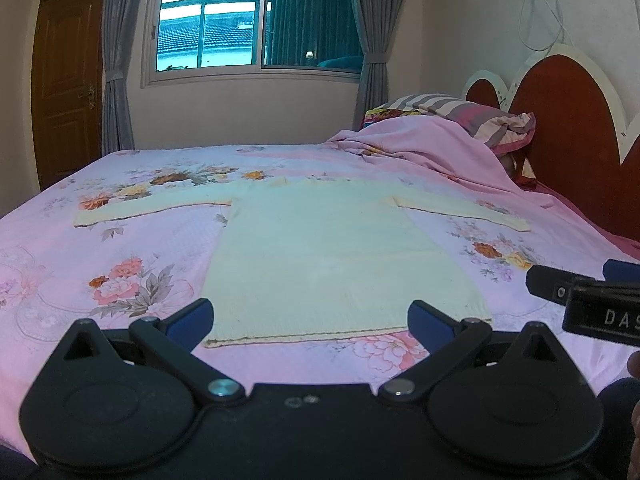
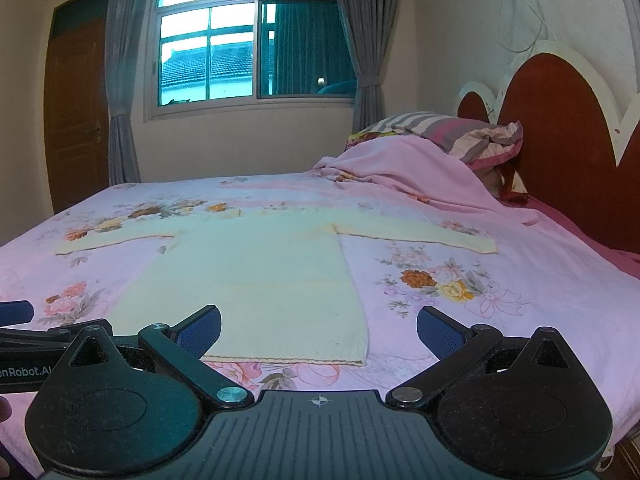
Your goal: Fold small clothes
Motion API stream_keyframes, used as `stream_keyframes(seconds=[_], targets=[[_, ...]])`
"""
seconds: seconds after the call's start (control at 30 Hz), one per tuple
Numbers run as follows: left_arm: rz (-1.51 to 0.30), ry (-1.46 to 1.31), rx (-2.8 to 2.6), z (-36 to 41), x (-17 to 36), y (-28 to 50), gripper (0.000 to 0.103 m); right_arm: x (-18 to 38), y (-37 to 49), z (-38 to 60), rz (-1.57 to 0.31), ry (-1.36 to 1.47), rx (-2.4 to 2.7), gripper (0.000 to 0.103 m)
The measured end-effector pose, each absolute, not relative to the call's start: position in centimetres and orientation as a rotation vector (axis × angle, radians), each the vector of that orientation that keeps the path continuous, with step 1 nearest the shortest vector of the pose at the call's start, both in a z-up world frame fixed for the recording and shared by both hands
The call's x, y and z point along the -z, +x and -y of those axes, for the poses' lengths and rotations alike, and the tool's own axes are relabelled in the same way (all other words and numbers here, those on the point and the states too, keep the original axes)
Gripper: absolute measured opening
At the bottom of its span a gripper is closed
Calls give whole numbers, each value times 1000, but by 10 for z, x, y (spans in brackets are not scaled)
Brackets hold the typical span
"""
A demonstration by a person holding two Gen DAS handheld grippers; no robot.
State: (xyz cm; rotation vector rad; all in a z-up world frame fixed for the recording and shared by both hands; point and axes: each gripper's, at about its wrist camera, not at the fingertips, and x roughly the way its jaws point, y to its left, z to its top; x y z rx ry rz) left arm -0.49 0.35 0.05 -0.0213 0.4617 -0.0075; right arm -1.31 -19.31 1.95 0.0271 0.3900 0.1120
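Note:
A pale yellow long-sleeved sweater lies flat on the bed, sleeves spread out to both sides, hem toward me. It also shows in the right wrist view. My left gripper is open and empty, just in front of the hem, its fingers apart over the hem's width. My right gripper is open and empty, in front of the sweater's right hem corner. The right gripper shows at the right edge of the left wrist view, and the left gripper shows at the left edge of the right wrist view.
The bed has a pink floral sheet. A bunched pink blanket and striped pillow lie at the back right by the red headboard. A window, grey curtains and a wooden door stand behind.

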Motion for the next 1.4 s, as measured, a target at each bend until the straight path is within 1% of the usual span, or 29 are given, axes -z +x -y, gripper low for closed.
stream_keyframes(seconds=[0.53,0.7,0.8,0.9,1.03,1.17,1.27,1.33,1.4], targets=[[-476,-24,7,-3,3,-5,102,-16,-12,192,-397,34,-114,103],[-500,-59,2,-17,3,7,102,-15,-6,194,-390,39,-117,103],[-501,-97,-56,-42,-1,29,102,-19,8,198,-368,37,-108,103],[-541,-166,-36,-81,-1,65,102,-21,29,205,-351,44,-92,103],[-544,-211,-101,-143,5,120,102,-22,82,214,-338,5,-43,103],[-483,-367,-193,-229,21,176,101,-20,146,223,-327,-15,7,103],[-496,-449,-284,-285,40,218,100,-14,198,233,-332,-11,47,103],[-511,-429,-339,-312,49,244,99,-9,231,241,-333,-15,88,103],[-520,-483,-363,-343,60,270,93,-3,259,248,-346,-17,125,103]])
